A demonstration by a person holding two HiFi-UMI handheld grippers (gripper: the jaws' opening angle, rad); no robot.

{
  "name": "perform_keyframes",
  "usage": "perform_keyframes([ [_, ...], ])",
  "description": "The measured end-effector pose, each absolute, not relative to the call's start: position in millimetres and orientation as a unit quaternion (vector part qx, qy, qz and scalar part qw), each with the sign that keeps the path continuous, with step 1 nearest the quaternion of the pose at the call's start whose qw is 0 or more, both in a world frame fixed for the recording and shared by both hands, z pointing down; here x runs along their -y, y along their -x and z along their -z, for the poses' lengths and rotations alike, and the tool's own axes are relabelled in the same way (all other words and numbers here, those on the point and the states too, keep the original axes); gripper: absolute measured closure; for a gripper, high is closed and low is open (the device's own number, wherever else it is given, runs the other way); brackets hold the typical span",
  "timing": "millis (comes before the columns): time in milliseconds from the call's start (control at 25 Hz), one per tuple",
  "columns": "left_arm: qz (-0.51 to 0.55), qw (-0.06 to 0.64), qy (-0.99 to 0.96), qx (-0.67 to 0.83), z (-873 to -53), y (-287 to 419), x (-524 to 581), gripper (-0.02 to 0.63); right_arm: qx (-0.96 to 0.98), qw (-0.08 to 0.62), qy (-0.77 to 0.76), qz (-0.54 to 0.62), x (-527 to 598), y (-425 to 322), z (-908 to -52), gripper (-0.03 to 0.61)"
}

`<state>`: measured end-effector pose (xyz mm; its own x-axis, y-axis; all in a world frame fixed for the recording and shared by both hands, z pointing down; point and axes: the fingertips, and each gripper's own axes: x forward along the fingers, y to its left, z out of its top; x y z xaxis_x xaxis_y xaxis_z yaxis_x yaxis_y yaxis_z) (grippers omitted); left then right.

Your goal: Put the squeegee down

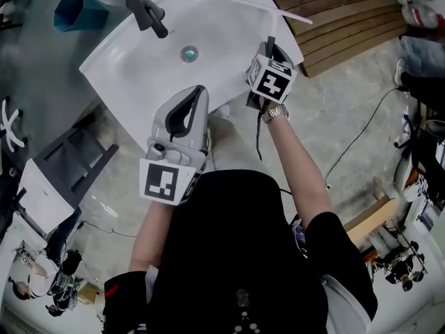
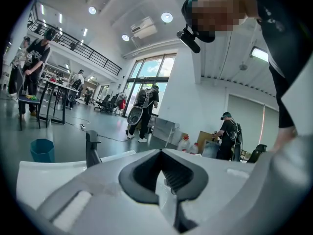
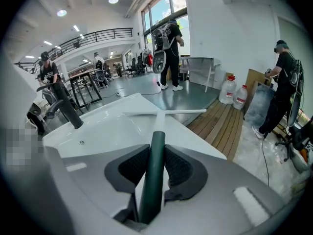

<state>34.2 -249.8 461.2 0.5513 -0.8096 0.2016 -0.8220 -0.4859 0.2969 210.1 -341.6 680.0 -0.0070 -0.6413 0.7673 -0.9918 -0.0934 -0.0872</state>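
- A teal plastic bin [image 1: 80, 10] is standing on the floor off the far left corner of the white glossy sink [image 1: 132, 72].
- A dark grey angular tap [image 1: 147, 12] is rising from the sink's far left rim, and the small round metal drain [image 1: 189, 53] is sitting in the basin just right of it.
- I am holding my left gripper [image 1: 197, 92] over the sink's near rim, pointing it almost level across the basin. Its fingers are pressing together at the tips and are carrying nothing between them.
- I am holding my right gripper [image 1: 270, 49] above the sink's right edge, tilting it downward. Its fingers are pinching the dark green round handle of the squeegee [image 3: 152, 173] from both sides.
- The squeegee's long white blade bar is lying crosswise over the sink's far right corner, ahead of my right fingers. I cannot tell whether it is touching the rim.
- Brown wooden floor slats [image 1: 334, 19] are running along the floor just right of the sink, past the blade bar's far end.
- Two clear water jugs with red caps [image 3: 234, 96] are standing beyond the slats, farther right of the sink.
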Motion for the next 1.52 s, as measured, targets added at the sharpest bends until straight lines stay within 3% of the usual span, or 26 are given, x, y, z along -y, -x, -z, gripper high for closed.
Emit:
perform_keyframes([
  [1080,-0.023,0.192,-0.849,0.491,-467,-26,236,0.612,0.639,0.273,-0.617,-0.369,336,-204,-704,0.468],
  [1520,-0.022,0.191,-0.849,0.491,-467,-24,230,0.612,0.663,0.262,-0.596,-0.370,336,-197,-699,0.431],
])
